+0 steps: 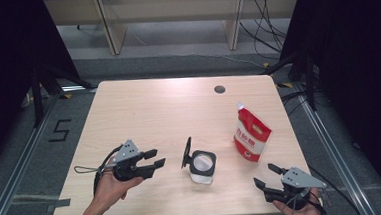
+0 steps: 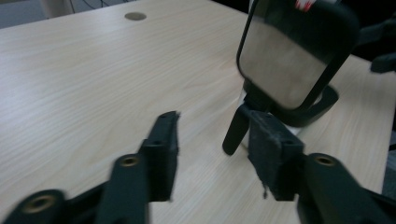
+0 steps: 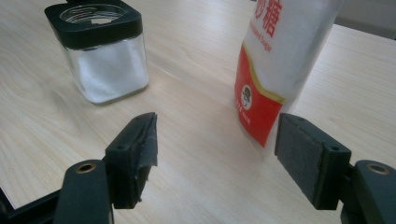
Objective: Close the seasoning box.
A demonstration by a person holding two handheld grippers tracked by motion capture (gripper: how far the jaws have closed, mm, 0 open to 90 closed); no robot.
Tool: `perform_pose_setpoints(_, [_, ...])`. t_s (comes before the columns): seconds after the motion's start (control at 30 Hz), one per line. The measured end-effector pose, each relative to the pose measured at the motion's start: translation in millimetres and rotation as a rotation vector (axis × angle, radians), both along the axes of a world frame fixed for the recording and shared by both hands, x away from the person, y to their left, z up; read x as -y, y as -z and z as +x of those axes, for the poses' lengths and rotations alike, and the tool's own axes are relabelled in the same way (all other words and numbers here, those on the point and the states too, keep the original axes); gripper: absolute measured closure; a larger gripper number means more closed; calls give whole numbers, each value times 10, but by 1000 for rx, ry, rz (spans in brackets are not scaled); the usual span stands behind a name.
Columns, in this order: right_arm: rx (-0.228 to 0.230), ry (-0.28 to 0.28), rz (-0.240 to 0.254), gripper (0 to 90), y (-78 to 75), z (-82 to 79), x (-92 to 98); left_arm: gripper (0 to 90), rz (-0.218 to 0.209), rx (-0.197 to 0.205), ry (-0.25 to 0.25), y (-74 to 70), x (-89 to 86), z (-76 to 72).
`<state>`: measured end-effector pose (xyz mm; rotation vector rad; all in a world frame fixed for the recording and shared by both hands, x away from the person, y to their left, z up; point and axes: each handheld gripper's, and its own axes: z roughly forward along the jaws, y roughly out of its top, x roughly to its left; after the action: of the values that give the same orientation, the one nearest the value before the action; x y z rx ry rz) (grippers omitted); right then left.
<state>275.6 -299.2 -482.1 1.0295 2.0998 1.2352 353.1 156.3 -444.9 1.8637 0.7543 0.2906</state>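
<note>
On pale wood, your left gripper (image 1: 151, 159), jaws part-open and empty, sat just left of the jar (image 1: 202, 167); the lid (image 1: 186, 152) stood upright between.

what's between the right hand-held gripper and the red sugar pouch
Nothing: bare tabletop separates the right hand-held gripper from the sugar pouch, seen in the right gripper view.

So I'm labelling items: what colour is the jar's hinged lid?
Black, like the jar's collar; the lid shows best in the left gripper view.
</note>
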Motion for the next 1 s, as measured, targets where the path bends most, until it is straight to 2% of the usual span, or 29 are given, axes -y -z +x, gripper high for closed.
perform_pose_setpoints(0.07, [3, -16, -5, 320, -4, 12, -6, 657, 11, 13, 8, -29, 31, 12])
perform_pose_setpoints(0.2, [26, -31, -20, 332, -6, 27, -11, 757, 1, 4, 20, -43, 72, 16])
perform_pose_setpoints(0.27, [26, -34, -16, 335, -5, 30, -15, 800, -1, -5, 21, -46, 80, 15])
perform_pose_setpoints(0.3, [11, -31, -6, 336, -9, 20, -22, 824, 2, -9, 31, -47, 81, 15])
perform_pose_setpoints(0.33, [0, -13, 2, 337, -13, 3, -29, 850, -11, -17, 39, -45, 87, 13])
perform_pose_setpoints(0.4, [2, -13, 1, 337, -11, 6, -28, 889, -35, -23, 58, -48, 110, 13])
perform_pose_setpoints(0.5, [43, -31, -20, 340, -4, 36, -16, 892, -18, -8, 80, -75, 166, 19])
perform_pose_setpoints(0.53, [28, -29, -16, 341, -6, 27, -22, 893, -15, -3, 78, -86, 191, 17])
perform_pose_setpoints(0.6, [40, -26, -32, 341, -16, 25, -15, 893, -10, 6, 85, -106, 241, 23])
perform_pose_setpoints(0.63, [23, -19, -19, 342, -17, 12, -25, 893, -11, 9, 89, -112, 269, 27])
perform_pose_setpoints(0.87, [11, -23, -12, 344, -18, 3, -38, 892, -10, 15, 117, -136, 410, 61])
perform_pose_setpoints(0.9, [24, -31, -24, 344, -17, 13, -29, 892, -12, 13, 119, -142, 426, 59])
perform_pose_setpoints(0.97, [21, -23, -22, 344, -23, 5, -34, 892, -14, 17, 125, -158, 459, 56])
perform_pose_setpoints(1.0, [38, -40, -41, 344, -25, 21, -18, 892, -24, 18, 132, -161, 478, 58])
